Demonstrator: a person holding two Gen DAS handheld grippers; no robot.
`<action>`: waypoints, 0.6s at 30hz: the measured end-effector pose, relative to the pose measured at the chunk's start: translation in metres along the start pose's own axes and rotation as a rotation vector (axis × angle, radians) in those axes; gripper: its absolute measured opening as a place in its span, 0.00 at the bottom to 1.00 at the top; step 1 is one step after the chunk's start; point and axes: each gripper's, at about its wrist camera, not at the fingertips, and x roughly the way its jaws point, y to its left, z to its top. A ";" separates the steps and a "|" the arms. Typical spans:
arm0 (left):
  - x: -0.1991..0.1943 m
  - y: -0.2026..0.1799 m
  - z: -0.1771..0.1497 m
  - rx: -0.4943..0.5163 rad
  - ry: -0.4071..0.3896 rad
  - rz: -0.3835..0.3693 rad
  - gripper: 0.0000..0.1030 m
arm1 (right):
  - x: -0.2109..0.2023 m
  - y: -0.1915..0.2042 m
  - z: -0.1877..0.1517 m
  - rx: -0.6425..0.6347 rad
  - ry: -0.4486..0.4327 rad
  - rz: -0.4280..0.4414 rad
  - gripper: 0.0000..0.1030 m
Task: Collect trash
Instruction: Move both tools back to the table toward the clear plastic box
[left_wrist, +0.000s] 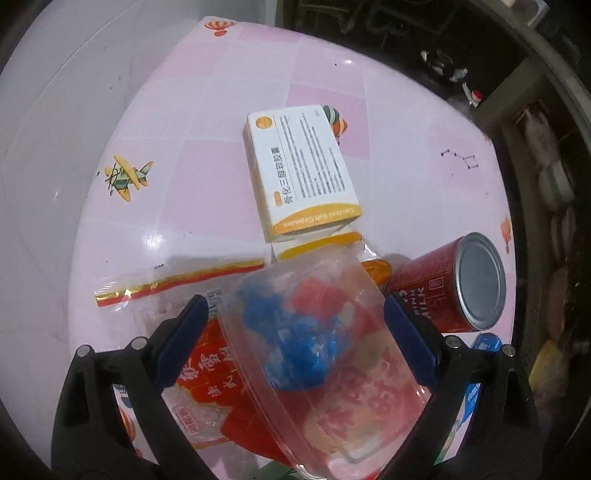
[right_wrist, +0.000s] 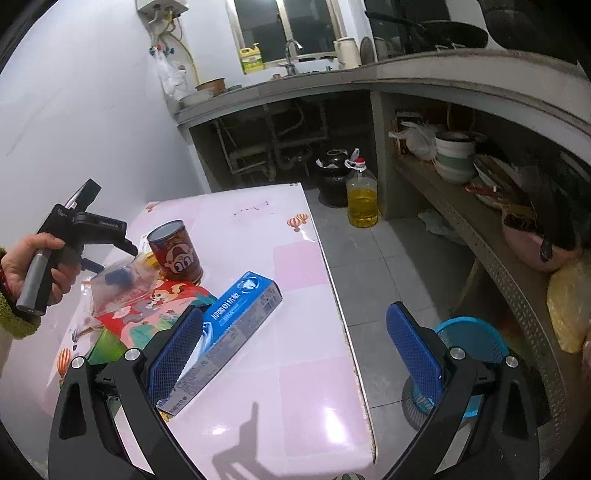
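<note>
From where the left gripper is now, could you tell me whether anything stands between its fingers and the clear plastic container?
Nothing visible does. The left gripper is open, with its fingers on either side of the clear plastic container, which lies on a red wrapper. The red can sits outside the right finger.

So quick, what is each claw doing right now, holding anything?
Left gripper: open, jaws either side of the clear plastic container, not visibly clamped on it.
Right gripper: open, holding nothing.
</note>
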 end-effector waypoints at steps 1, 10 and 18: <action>0.000 -0.003 0.001 0.005 0.006 0.009 0.89 | 0.001 -0.001 0.000 0.004 0.001 0.000 0.94; -0.006 -0.010 0.016 0.026 0.081 0.133 0.89 | 0.006 -0.002 -0.007 0.020 0.014 0.026 0.94; -0.017 -0.002 0.005 0.033 0.113 0.117 0.89 | 0.008 -0.012 -0.010 0.048 0.022 0.028 0.94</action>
